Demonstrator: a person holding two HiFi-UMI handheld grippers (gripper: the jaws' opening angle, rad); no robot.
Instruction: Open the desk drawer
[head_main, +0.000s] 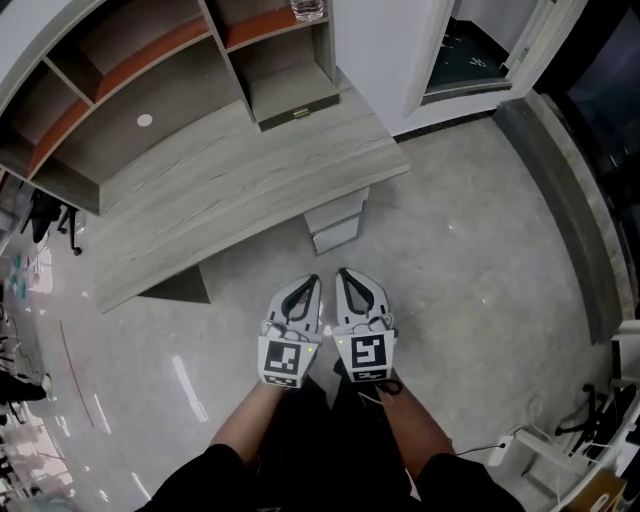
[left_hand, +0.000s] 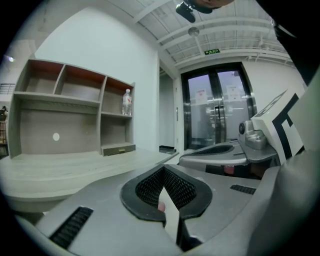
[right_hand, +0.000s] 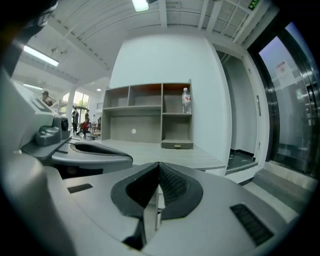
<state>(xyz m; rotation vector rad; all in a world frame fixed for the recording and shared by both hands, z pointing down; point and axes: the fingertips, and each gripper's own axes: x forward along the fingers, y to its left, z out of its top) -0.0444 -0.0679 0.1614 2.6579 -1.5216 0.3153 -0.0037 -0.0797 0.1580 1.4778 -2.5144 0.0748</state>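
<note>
Holding a grey two-jaw tool in each hand, the person has the pair side by side and nearly touching. The black-and-white marker cubes sit toward the body and the tips point away at the table. The left tool (head_main: 314, 281) has its jaws pressed together with nothing between them. The right tool (head_main: 343, 272) is the same, closed tight and empty.

Straight ahead of both tips, and near them, a short stack of pale grey drawers (head_main: 335, 222) sits under the near edge of the pale grey wood-grain table (head_main: 230, 190). The drawer fronts face back toward the tools. Each front's long axis runs crosswise to the line the tools point along, parallel with the table's edge. Both fronts look pushed in.

Farther ahead, on the table top, stands an open grey shelf unit with orange-brown edges (head_main: 150, 60). At the foot of its right-hand column is a shallow grey drawer with a small yellowish pull (right_hand: 175, 145). Its pull faces the tools and its long side also lies crosswise. It is almost dead ahead of the right tool, and ahead and to the left of the left tool. A clear plastic water bottle (right_hand: 186, 101) stands upright in the top compartment of that column. Dark-framed glass doors (left_hand: 215, 115) rise ahead and to the right. A polished pale grey floor (head_main: 450, 300) lies below the tools.
</note>
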